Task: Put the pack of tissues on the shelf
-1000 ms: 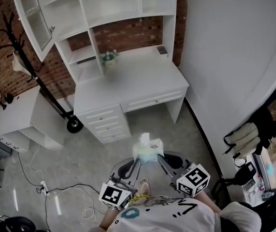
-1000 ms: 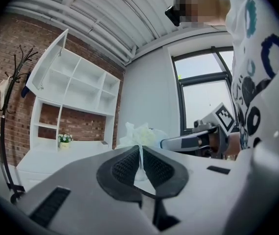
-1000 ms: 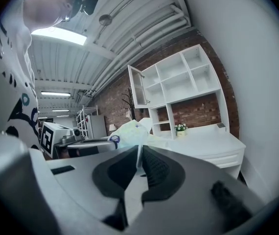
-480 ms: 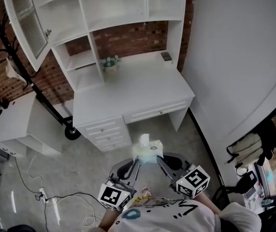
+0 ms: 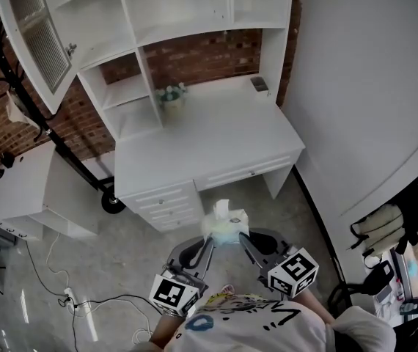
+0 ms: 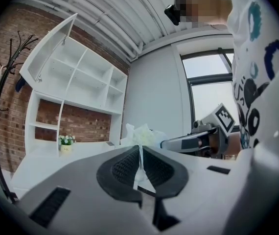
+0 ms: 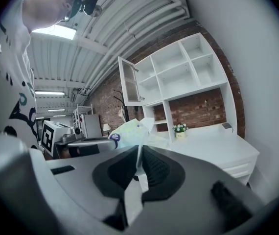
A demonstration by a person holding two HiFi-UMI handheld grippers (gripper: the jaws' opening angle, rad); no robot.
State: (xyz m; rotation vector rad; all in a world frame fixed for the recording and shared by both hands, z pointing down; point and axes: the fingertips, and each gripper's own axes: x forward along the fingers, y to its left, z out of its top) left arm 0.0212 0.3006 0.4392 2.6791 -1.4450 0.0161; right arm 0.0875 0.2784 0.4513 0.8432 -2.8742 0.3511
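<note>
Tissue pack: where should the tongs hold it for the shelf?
Pinch the pack by its flat wrapper flaps at both ends, one tongs from each side, as the left tongs and right tongs do now; its soft body looks too wide.

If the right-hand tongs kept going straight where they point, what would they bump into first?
Probably the white desk: the right tongs, shut on the pack of tissues, aim toward it, with only floor between. Which part of it is hard to judge.
</note>
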